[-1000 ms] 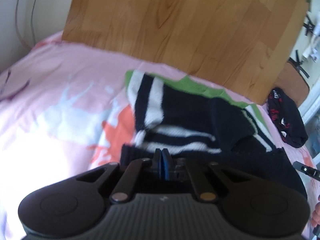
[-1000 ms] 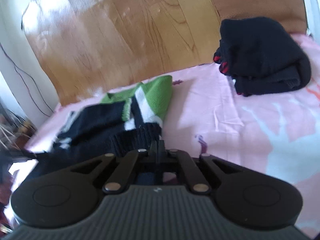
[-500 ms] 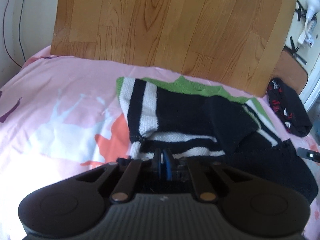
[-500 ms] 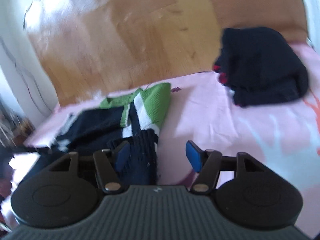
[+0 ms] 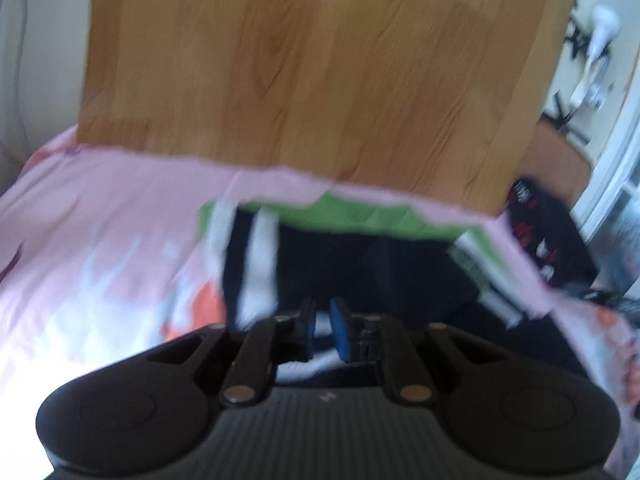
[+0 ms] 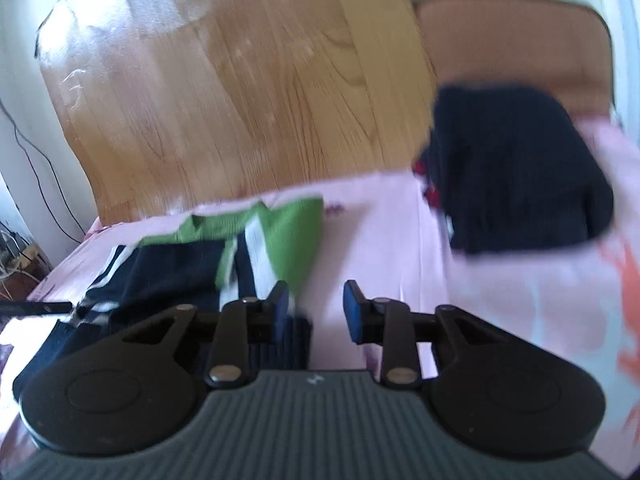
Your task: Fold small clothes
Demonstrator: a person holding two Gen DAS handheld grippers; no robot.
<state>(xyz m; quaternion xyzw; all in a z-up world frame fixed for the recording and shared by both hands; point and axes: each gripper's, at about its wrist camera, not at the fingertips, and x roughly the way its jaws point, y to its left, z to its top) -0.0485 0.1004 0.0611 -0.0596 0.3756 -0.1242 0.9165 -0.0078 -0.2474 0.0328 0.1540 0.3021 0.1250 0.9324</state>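
Left gripper [image 5: 323, 326]: blue pads slightly parted, narrow gap between them; striped knit shows through the gap, but blur prevents telling whether any fabric is touched or caught. Right gripper [image 6: 316, 310]: jaws spread wide, nothing between the pads; the left pad sits over the near dark ribbed edge of the sweater [image 6: 192, 268], the right pad over bare bedsheet [image 6: 380, 232]. The sweater, a small knit in black with white stripes and green panels, lies partly folded on the pink bedsheet, directly ahead of the left gripper and to the left of the right gripper's centre line. In the left wrist view, the sweater [image 5: 340, 256] shows its green part farthest away along the foot of the wooden board [image 5: 320, 64], a white-striped sleeve on the left, and the dark body spreading right toward the near edge. The sheet carries pale blue and orange printed shapes. A second dark garment [image 6: 516, 172], folded into a thick bundle with small red and white marks at one edge, rests on the sheet well apart from the sweater, to the right, near a brown cushion [image 6: 512, 44]. Both views are motion-blurred.
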